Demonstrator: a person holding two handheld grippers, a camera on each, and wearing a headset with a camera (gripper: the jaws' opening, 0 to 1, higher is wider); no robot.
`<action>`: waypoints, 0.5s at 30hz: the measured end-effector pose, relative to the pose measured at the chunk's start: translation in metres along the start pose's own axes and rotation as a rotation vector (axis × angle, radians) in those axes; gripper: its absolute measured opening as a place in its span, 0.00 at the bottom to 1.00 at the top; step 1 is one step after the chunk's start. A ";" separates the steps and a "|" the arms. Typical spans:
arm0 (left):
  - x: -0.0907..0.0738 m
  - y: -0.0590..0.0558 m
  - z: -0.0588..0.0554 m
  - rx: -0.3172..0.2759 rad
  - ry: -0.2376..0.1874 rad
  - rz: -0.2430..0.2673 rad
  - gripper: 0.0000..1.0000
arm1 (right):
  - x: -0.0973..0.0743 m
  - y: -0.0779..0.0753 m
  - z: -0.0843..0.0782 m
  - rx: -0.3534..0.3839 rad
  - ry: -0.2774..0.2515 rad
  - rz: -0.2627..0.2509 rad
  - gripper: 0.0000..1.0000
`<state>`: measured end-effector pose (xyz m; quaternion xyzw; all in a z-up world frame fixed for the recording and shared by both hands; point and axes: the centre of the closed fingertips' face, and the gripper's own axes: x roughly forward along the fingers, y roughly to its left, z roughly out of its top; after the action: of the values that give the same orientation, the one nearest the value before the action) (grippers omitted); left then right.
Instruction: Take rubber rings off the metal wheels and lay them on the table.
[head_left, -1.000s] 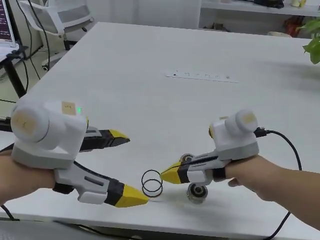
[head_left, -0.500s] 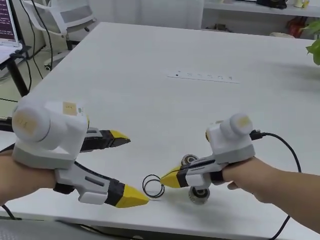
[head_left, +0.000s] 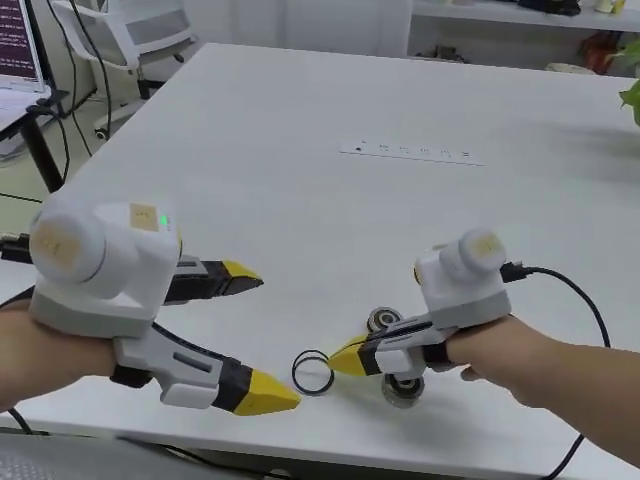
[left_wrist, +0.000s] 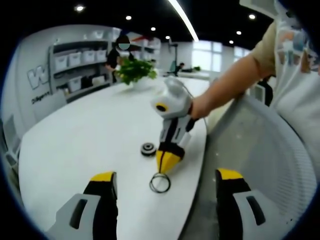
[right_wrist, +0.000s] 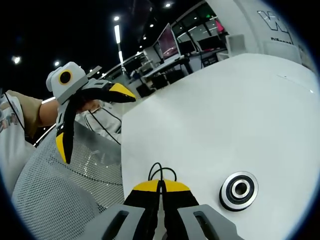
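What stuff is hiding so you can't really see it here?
Head view: the near wheel is half under the right tongs.
Head view: the ring, one or two stacked, is too thin to count.
Right gripper view: the shut tongs cover where they meet the ring, so a pinch is unclear.

- Left gripper (head_left: 262, 335), lower left of the head view: rounded white housing with a green light (head_left: 163, 221) and a tan square sticker (head_left: 143, 216); grey-and-black jaws tipped in yellow.
- Right gripper (head_left: 340, 360), lower centre: smaller white housing, black-and-white jaws, yellow tips.
- Black cable (head_left: 550, 270), lower right, plugged into the right housing.
- Tan short sleeve (left_wrist: 265, 45), upper right of the left gripper view, beside a white printed shirt (left_wrist: 295, 70).
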<state>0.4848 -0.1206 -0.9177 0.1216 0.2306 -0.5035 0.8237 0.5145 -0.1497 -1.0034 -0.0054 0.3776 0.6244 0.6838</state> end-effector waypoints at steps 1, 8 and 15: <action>0.000 0.000 0.000 -0.001 0.002 0.000 0.82 | 0.000 -0.001 0.000 0.000 0.000 -0.005 0.00; 0.001 -0.002 -0.002 -0.004 0.005 -0.005 0.81 | 0.004 -0.005 -0.004 0.010 0.023 -0.026 0.00; 0.001 -0.001 -0.003 -0.005 0.009 -0.004 0.81 | 0.005 -0.010 -0.005 0.014 0.031 -0.048 0.00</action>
<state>0.4832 -0.1209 -0.9203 0.1213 0.2360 -0.5041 0.8219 0.5200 -0.1505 -1.0143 -0.0195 0.3924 0.6048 0.6927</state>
